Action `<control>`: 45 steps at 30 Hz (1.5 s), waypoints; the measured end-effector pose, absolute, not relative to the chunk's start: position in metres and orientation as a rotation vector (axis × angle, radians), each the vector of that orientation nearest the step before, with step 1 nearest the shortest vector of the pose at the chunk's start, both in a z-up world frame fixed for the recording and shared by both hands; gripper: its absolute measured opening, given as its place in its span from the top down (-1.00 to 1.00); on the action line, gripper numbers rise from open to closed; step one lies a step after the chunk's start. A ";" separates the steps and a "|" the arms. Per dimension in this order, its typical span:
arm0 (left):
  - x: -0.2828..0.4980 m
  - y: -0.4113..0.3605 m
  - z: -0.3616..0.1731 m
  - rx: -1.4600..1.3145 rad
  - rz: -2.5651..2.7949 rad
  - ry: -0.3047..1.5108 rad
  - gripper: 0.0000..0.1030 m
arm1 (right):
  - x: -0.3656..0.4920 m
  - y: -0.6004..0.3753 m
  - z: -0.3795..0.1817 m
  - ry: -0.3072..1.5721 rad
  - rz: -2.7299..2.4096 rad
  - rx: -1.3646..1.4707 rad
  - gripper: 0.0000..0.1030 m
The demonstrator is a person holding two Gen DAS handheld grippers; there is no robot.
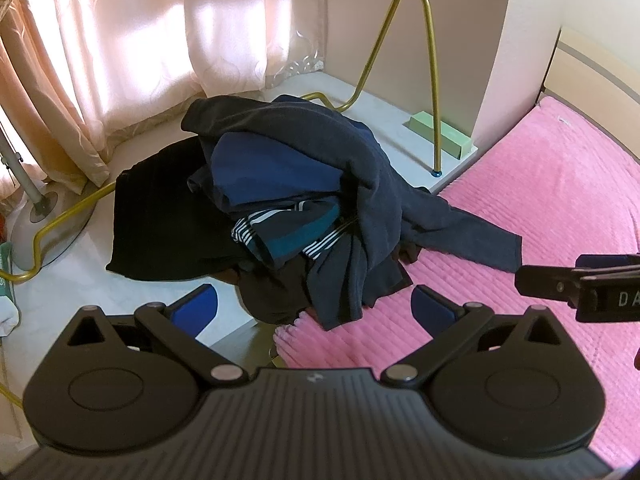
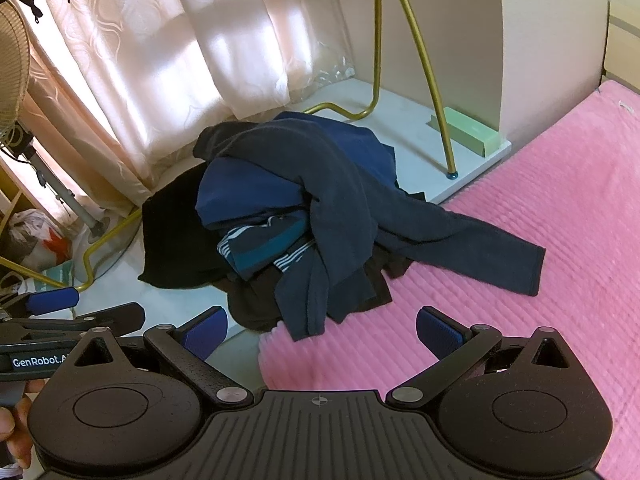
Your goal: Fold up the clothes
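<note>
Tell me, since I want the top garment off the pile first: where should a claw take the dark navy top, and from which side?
Probably the sleeve, near its cuff. It lies flat and alone on the pink blanket, clear of the pile, so nothing else gets pinched. Come from the blanket side with the open right claw, the nearer one.

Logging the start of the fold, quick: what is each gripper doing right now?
Left gripper: open, holding nothing, short of the clothes pile.
Right gripper: open, holding nothing.
</note>
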State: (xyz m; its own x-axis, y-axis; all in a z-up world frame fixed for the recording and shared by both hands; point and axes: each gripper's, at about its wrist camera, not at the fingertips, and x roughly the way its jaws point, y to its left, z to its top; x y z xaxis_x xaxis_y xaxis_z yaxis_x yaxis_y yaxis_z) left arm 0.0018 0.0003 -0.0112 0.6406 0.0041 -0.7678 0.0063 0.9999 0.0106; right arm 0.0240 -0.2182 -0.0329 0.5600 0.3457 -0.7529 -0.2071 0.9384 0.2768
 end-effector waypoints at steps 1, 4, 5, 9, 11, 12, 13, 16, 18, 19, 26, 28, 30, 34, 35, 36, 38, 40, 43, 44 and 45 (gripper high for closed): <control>0.002 0.001 -0.012 0.012 -0.002 0.875 -0.97 | 0.025 -0.218 -0.033 0.921 0.327 0.164 -1.00; 0.003 0.001 -0.012 0.010 -0.002 0.876 -0.97 | 0.025 -0.218 -0.033 0.921 0.325 0.163 -1.00; 0.003 0.001 -0.012 0.009 -0.001 0.877 -0.97 | 0.025 -0.218 -0.033 0.922 0.325 0.163 -1.00; 0.004 0.000 -0.013 0.008 0.002 0.880 -0.97 | 0.026 -0.219 -0.033 0.924 0.324 0.164 -1.00; 0.004 0.000 -0.013 0.008 0.004 0.880 -0.97 | 0.026 -0.219 -0.033 0.924 0.322 0.166 -1.00; 0.004 0.000 -0.013 0.007 0.003 0.882 -0.97 | 0.026 -0.219 -0.033 0.924 0.321 0.167 -1.00; 0.005 0.000 -0.013 0.007 0.002 0.884 -0.97 | 0.027 -0.219 -0.033 0.925 0.319 0.169 -1.00; 0.004 -0.001 -0.013 0.011 -0.007 0.882 -0.97 | 0.027 -0.219 -0.034 0.927 0.318 0.170 -1.00; 0.005 -0.002 -0.013 0.012 -0.012 0.882 -0.97 | 0.028 -0.220 -0.033 0.928 0.319 0.170 -1.00; 0.006 -0.001 -0.014 0.012 -0.015 0.883 -0.97 | 0.027 -0.220 -0.033 0.928 0.319 0.171 -1.00; 0.005 -0.004 -0.016 0.018 -0.024 0.884 -0.97 | 0.028 -0.222 -0.034 0.933 0.316 0.175 -1.00; 0.004 -0.004 -0.016 0.017 -0.023 0.885 -0.97 | 0.027 -0.222 -0.034 0.932 0.317 0.174 -1.00; 0.004 -0.004 -0.015 0.017 -0.023 0.886 -0.97 | 0.028 -0.221 -0.034 0.933 0.318 0.173 -1.00; 0.004 -0.005 -0.015 0.019 -0.023 0.886 -0.97 | 0.027 -0.222 -0.034 0.935 0.319 0.174 -1.00; 0.004 -0.006 -0.015 0.020 -0.022 0.886 -0.97 | 0.027 -0.223 -0.034 0.935 0.319 0.174 -1.00; 0.004 -0.005 -0.015 0.020 -0.022 0.886 -0.97 | 0.027 -0.223 -0.034 0.935 0.319 0.175 -1.00; 0.004 -0.006 -0.015 0.022 -0.026 0.886 -0.97 | 0.027 -0.224 -0.034 0.936 0.320 0.176 -1.00; 0.003 -0.006 -0.016 0.024 -0.032 0.888 -0.97 | 0.027 -0.224 -0.035 0.939 0.322 0.178 -1.00; 0.002 -0.006 -0.016 0.010 -0.038 0.889 -0.91 | 0.026 -0.227 -0.037 0.944 0.328 0.174 -1.00; 0.002 -0.005 -0.017 0.000 -0.030 0.893 -0.91 | 0.025 -0.228 -0.038 0.946 0.330 0.172 -1.00; 0.003 -0.004 -0.018 -0.009 -0.020 0.898 -0.91 | 0.025 -0.231 -0.039 0.948 0.335 0.165 -1.00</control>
State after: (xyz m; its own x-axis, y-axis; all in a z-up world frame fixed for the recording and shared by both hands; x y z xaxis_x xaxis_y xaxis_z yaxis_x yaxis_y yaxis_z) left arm 0.0029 -0.0040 -0.0179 0.6232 -0.0212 -0.7818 0.0133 0.9998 -0.0165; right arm 0.0247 -0.2310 -0.0390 0.5367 0.3515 -0.7671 -0.2078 0.9362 0.2836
